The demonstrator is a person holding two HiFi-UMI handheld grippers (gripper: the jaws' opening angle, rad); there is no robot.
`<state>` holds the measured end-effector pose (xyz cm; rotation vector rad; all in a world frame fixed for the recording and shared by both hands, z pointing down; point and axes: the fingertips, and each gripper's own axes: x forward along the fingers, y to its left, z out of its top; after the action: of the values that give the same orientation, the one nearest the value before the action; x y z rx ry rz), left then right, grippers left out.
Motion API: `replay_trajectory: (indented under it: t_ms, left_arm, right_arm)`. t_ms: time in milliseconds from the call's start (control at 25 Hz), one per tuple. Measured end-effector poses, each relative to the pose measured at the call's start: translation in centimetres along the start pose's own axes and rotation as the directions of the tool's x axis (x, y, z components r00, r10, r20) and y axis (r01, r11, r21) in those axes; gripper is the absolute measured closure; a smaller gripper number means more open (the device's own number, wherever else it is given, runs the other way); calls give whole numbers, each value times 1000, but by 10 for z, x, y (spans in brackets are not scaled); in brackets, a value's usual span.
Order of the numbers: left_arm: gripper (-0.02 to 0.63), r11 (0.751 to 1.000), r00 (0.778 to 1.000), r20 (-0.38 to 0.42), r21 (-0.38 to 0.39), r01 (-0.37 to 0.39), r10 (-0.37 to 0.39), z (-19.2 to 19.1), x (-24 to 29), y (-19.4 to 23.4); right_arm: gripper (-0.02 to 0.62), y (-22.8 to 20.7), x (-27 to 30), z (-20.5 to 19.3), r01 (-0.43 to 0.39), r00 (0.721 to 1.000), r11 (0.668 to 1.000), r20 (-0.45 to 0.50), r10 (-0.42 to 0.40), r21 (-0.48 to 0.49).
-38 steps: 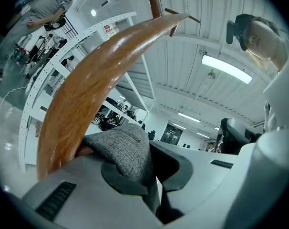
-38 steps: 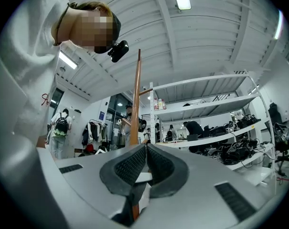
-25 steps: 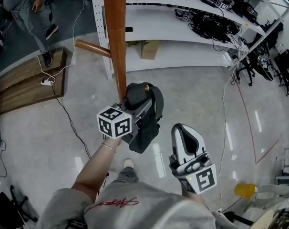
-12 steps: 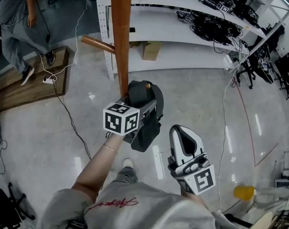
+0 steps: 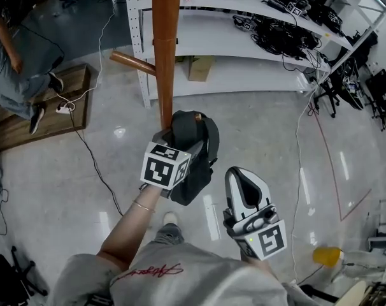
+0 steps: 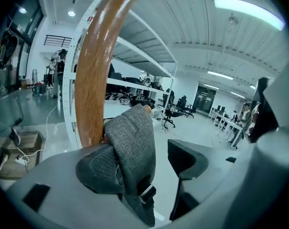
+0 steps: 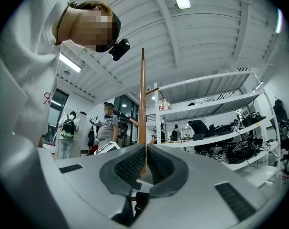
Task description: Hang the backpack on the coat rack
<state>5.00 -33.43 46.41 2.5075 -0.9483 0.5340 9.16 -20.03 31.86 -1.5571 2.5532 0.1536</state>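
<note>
A dark grey backpack [image 5: 192, 153] hangs against the brown wooden coat rack pole [image 5: 164, 56], its top loop over a short peg [image 5: 196, 115]. My left gripper [image 5: 185, 146] sits right at the bag's top. In the left gripper view its jaws have just been opening: the grey strap [image 6: 132, 147] runs between them over the peg tip [image 6: 146, 109], lying by the left pad, with the right pad clear of it. The left gripper [image 6: 144, 163] is open. My right gripper [image 5: 244, 178] hovers lower right of the bag, shut and empty [image 7: 145, 163].
White metal shelving [image 5: 257, 40] with cables and gear stands behind the pole. Another peg [image 5: 132, 63] juts left from the pole. A wooden pallet [image 5: 43, 107] and a person [image 5: 8, 75] are at the left. A cable trails over the floor, and a yellow object [image 5: 327, 255] lies at the lower right.
The left gripper's jaws have spread off the strap and its marker cube has tipped and shifted slightly right. The backpack stays on the peg. The person at the left has moved.
</note>
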Motion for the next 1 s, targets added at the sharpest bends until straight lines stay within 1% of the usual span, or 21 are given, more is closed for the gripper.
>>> replay_trajectory:
  t_ms: [200, 280, 360, 480, 600, 720, 760, 840, 1000]
  left_arm:
    - [288, 999, 998, 42, -10, -43, 44, 1, -5, 15]
    - [290, 998, 996, 71, -20, -58, 59, 4, -12, 22]
    - [290, 997, 993, 94, -43, -62, 66, 6, -20, 26]
    - [290, 994, 991, 106, -92, -67, 76, -2, -32, 31]
    - [291, 990, 978, 184, -116, -81, 101, -2, -57, 30]
    - [299, 990, 952, 288, -126, -67, 101, 4, -92, 16]
    - [332, 990, 941, 321, -128, -67, 105, 6, -104, 9]
    - [447, 989, 917, 380, -127, -81, 124, 8, -128, -7]
    - [535, 986, 872, 462, -88, -138, 163, 5, -176, -44]
  right_arm:
    - [574, 4, 5, 0, -24, 1000, 1000, 10, 24, 9]
    - [574, 7, 8, 0, -34, 999, 999, 14, 34, 9]
    - [574, 9, 9, 0, -39, 999, 999, 16, 38, 11]
    - [574, 14, 8, 1, -44, 999, 999, 21, 44, 15]
    - [574, 25, 8, 5, -73, 996, 997, 44, 72, 30]
    - [574, 38, 4, 11, -108, 992, 993, 70, 104, 49]
    - [574, 43, 0, 13, -120, 990, 991, 78, 115, 53]
    - [574, 53, -10, 19, -142, 986, 988, 97, 137, 53]
    - [574, 71, -39, 25, -163, 982, 987, 99, 162, 9]
